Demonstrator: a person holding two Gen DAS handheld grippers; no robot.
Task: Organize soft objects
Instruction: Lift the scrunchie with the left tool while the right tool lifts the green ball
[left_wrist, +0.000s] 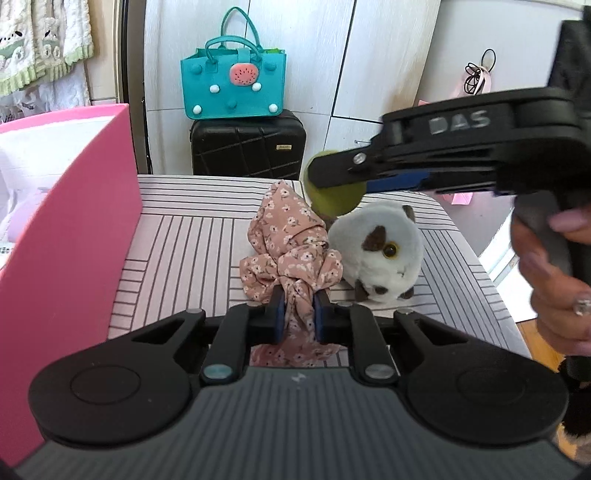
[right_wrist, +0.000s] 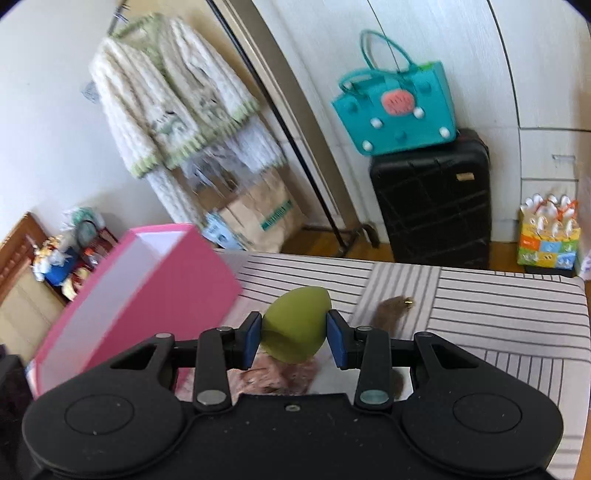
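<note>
The left gripper (left_wrist: 299, 314) is closed narrowly on a bunched fold of the pink floral cloth (left_wrist: 291, 251), its blue pads pressing the fabric from both sides at lower centre of the left wrist view. The cloth rises in a crumpled peak above the jaws and trails below them toward the gripper body.

The right gripper (right_wrist: 294, 334) is clamped on the green egg-shaped sponge (right_wrist: 295, 325), one blue pad on each flank, the jaws about a sponge-width apart; the sponge's pointed end aims up and away from the camera. In the left wrist view this gripper reaches in from the right edge, roughly level, with the person's right hand (left_wrist: 554, 266) wrapped around its handle at the right edge.

Just right of the cloth, a white and brown plush animal (left_wrist: 380, 254) lies on the striped surface (left_wrist: 177, 251). A pink box (left_wrist: 66, 236) stands open along the left side.
</note>
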